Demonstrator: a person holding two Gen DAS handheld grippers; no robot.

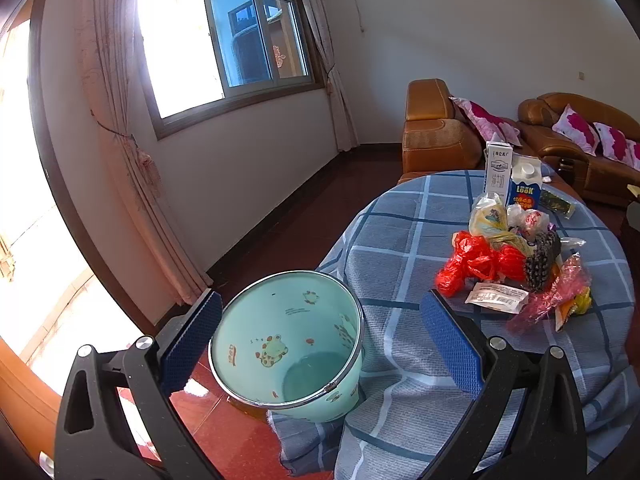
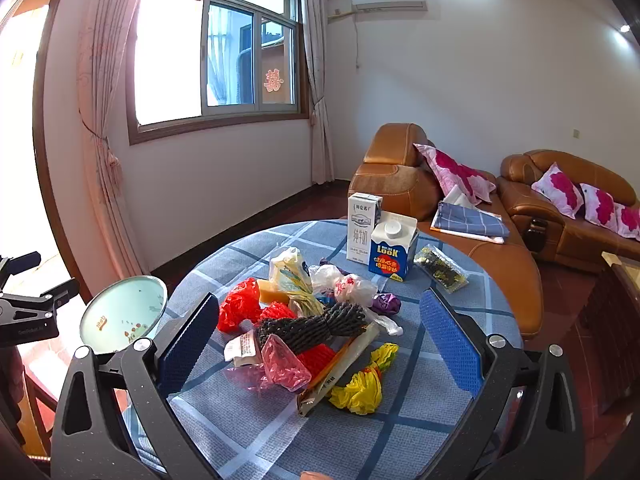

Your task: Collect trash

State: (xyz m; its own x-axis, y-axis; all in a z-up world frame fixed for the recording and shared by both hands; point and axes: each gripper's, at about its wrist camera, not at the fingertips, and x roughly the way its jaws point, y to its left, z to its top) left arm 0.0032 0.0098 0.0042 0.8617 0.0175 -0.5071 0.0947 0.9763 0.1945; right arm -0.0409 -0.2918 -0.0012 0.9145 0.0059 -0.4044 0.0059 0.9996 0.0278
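Both your grippers are spread wide with nothing in them. Your left gripper (image 1: 320, 338) frames the mint bin (image 1: 288, 344) beside the table (image 1: 400, 240); your right gripper (image 2: 320, 338) hangs over the trash pile (image 2: 312, 320) mid-tablecloth.

Bright window (image 2: 216, 56), white walls (image 2: 480, 80), brown sofa (image 2: 560, 200)

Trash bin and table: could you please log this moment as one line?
left gripper open, facing empty bin | right gripper open over trash pile | cartons upright
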